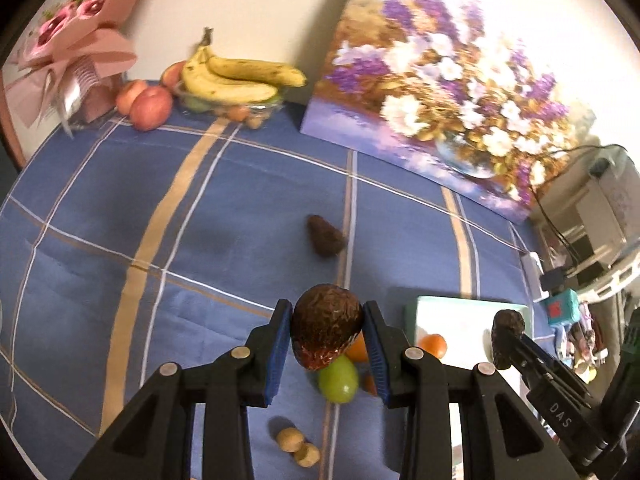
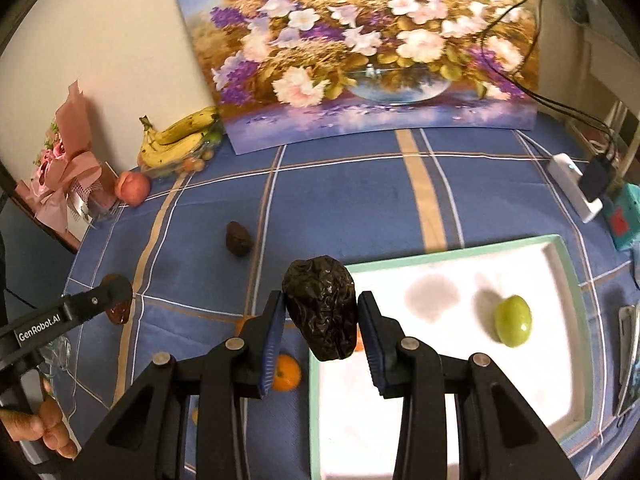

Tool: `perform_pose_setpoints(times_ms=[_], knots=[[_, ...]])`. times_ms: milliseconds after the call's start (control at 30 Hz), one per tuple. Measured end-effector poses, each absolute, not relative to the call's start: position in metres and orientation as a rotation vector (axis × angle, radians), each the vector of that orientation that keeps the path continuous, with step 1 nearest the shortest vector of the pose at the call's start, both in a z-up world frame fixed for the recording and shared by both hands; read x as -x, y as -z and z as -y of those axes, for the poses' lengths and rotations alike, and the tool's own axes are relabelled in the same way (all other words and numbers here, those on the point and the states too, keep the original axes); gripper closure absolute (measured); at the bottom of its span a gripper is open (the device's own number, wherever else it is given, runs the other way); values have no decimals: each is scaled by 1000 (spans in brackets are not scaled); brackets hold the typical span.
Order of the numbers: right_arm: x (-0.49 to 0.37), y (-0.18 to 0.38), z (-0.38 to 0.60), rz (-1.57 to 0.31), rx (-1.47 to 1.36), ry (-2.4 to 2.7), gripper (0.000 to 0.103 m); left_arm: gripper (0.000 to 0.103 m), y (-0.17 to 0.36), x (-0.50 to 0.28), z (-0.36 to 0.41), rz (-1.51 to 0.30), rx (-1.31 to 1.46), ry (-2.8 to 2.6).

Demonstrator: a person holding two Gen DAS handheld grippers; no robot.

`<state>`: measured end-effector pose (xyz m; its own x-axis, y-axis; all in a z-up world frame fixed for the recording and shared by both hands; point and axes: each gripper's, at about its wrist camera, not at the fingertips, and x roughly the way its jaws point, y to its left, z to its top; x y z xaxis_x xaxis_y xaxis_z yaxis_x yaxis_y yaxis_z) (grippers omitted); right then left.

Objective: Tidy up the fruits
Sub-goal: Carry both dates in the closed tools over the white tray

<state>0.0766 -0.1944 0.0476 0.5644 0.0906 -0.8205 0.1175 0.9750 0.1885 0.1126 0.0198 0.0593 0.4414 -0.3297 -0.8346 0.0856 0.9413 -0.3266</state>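
The right gripper (image 1: 506, 334) has white letters on its black arm that read "DAS". The left gripper (image 2: 118, 300) has white letters that read "GenRobot.AI". No other words can be read.

The left gripper's blue pads (image 1: 280, 344) are closed on a reddish brown date (image 1: 326, 326). This date is egg shaped, wrinkly and a bit shiny, and it is held up above the cloth. Under it lie a smooth green grape (image 1: 338, 378) and small round oranges (image 1: 434, 345). Two little tan balls (image 1: 298, 446) touch each other on the cloth below.

The right gripper's ribbed blue pads (image 2: 370, 336) squeeze a dark date (image 2: 322, 306). It is almost black, crinkled and lumpy. It hangs over the near left edge of a flat white tray (image 2: 440, 256) with a thin green rim. Another smooth green grape (image 2: 513, 321) lies inside the tray on the right. A round orange (image 2: 287, 373) sits on the cloth just left of the tray.

One more brown date (image 2: 238, 239) lies alone on the blue cloth (image 2: 340, 208), which has tan and white stripes.

At the back, yellow bananas (image 1: 236, 76) with brown spots rest on a clear bowl (image 1: 260, 106). Round pink peaches (image 1: 146, 104) sit beside it. A flower painting (image 2: 360, 48) leans on the wall. A pink paper bouquet (image 1: 76, 52) stands in the corner. A hand (image 2: 44, 428) grips a handle.
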Motion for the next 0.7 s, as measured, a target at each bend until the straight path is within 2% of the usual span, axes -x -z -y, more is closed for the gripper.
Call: perform_pose_setpoints(times_ms=[267,700], knots=[[-61,-56,208,-956,-226,35,64,65,-68,-98,18,-1076,179,331],[-52,-35,271,-1015,-307,189,64,65,-44,-75,99,-1146,5,462]])
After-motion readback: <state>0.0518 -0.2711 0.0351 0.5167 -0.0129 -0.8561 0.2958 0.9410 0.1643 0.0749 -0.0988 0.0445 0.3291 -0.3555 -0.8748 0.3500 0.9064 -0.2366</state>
